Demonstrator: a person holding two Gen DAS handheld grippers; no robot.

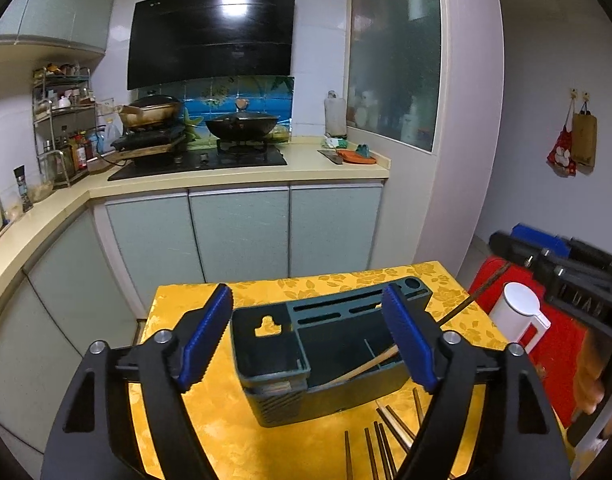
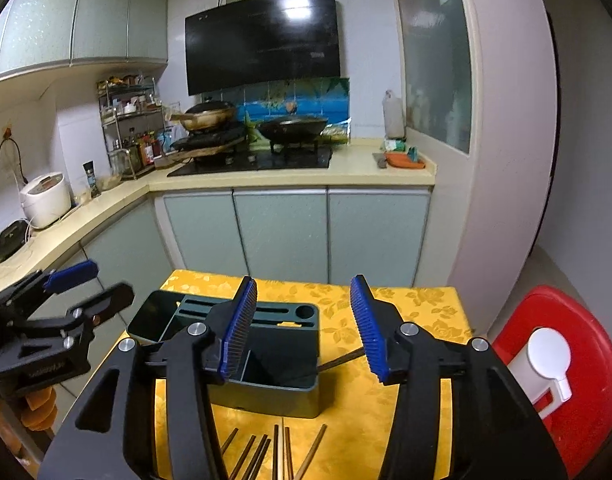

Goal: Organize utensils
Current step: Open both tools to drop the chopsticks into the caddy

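Observation:
A dark green utensil holder (image 1: 314, 356) with slots and compartments stands on the yellow table (image 1: 233, 432); it also shows in the right wrist view (image 2: 265, 360). One chopstick (image 1: 366, 368) leans inside its right compartment. Several brown chopsticks (image 1: 386, 440) lie on the cloth in front of the holder, also in the right wrist view (image 2: 273, 456). My left gripper (image 1: 312, 340) is open and empty, just above the holder. My right gripper (image 2: 303, 328) is open and empty, above the holder's right end. A chopstick (image 2: 342, 360) sticks out to the right of the holder.
A red stool (image 2: 586, 360) with a white container (image 2: 546, 364) on it stands right of the table. Kitchen counter (image 1: 245, 176) with a stove and woks lies behind, cabinets below. The other gripper shows at the right edge (image 1: 566, 276) and at the left edge (image 2: 57, 320).

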